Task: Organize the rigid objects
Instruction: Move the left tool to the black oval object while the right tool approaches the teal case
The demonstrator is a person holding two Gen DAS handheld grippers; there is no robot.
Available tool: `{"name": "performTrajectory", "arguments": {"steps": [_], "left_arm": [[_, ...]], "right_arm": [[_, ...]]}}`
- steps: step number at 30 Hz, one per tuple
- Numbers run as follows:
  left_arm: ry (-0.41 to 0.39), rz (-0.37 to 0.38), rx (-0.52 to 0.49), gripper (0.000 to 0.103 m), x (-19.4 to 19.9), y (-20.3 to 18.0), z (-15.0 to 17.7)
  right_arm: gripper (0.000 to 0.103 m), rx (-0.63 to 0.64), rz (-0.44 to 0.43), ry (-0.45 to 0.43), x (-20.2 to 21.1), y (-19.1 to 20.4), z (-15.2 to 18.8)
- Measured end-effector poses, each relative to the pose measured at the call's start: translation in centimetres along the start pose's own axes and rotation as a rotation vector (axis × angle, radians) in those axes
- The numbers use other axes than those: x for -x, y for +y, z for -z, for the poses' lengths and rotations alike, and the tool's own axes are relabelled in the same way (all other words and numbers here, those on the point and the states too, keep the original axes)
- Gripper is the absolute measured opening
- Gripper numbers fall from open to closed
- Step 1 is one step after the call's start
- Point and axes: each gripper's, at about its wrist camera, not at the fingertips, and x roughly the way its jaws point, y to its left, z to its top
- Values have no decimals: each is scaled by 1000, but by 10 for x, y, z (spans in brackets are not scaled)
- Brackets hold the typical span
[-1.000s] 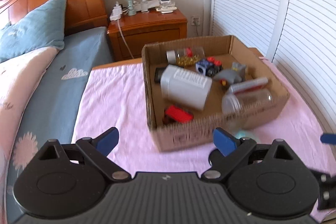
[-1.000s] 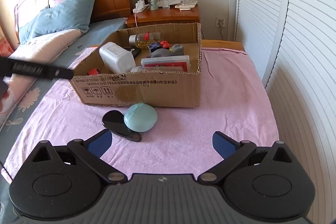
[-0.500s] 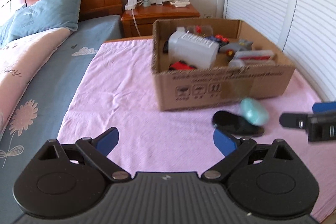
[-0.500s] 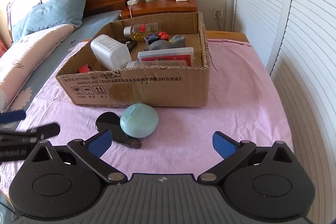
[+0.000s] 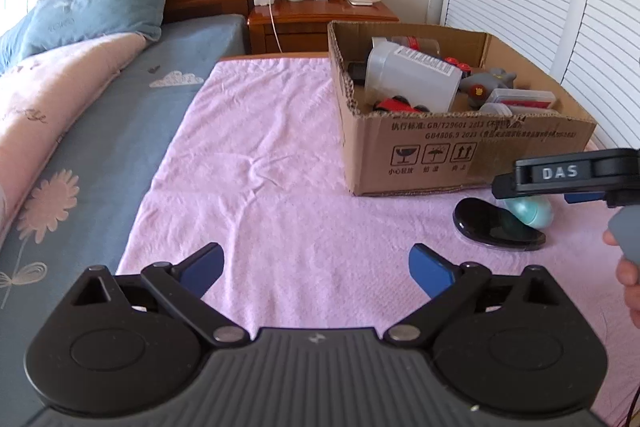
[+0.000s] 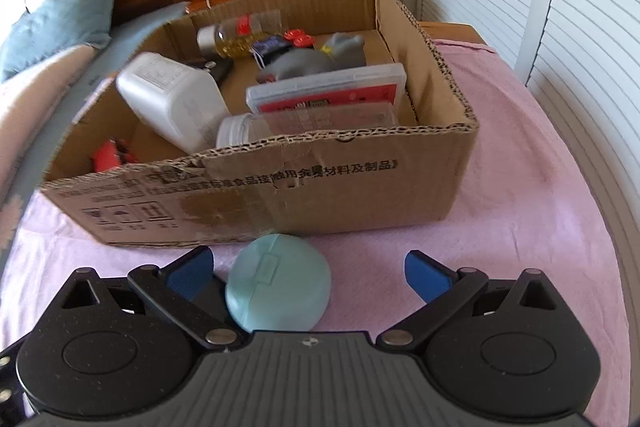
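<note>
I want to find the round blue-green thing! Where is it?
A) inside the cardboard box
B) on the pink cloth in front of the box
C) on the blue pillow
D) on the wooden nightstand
B: the round teal case sits on the pink cloth, outside the cardboard box, between the open fingers of the right hand-held gripper.

Left gripper [image 5: 316, 269] held low, fingers spread wide; right gripper [image 6: 310, 269] likewise spread, gripping nothing.

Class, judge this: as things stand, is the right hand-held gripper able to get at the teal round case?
Probably yes: the right hand-held gripper is open, with the teal round case between its fingers, off-centre toward the left one. Nothing blocks it; the cardboard box sits behind.
</note>
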Motion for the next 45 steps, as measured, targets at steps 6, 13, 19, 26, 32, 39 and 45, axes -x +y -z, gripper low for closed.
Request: {"name": "performTrajectory", "arguments": {"steps": [6,13,19,26,32,39,45], "left_arm": [[9,22,17,98,-4,4,2],[14,56,13,98,-5,-3,2],[21,120,-6,98,-5,-18,3],[61,192,-96,98,-18,-52,6],[93,209,-150,100,-32,-76,11],[63,212,-219,102,-40,-99,9],[36,251,-253,102,-49,-106,3]], "right_arm": [[103,56,79,-5,-8,3,6],[103,119,91,-18,-6,-10,13],[103,164,56,-5,1,-33,15],[103,219,13,-15,7,-46,22],[103,256,-19,-38,12,-52,30],[103,310,-64,-46,18,-64,36],[103,341,-93,-51,23,-77,41]]}}
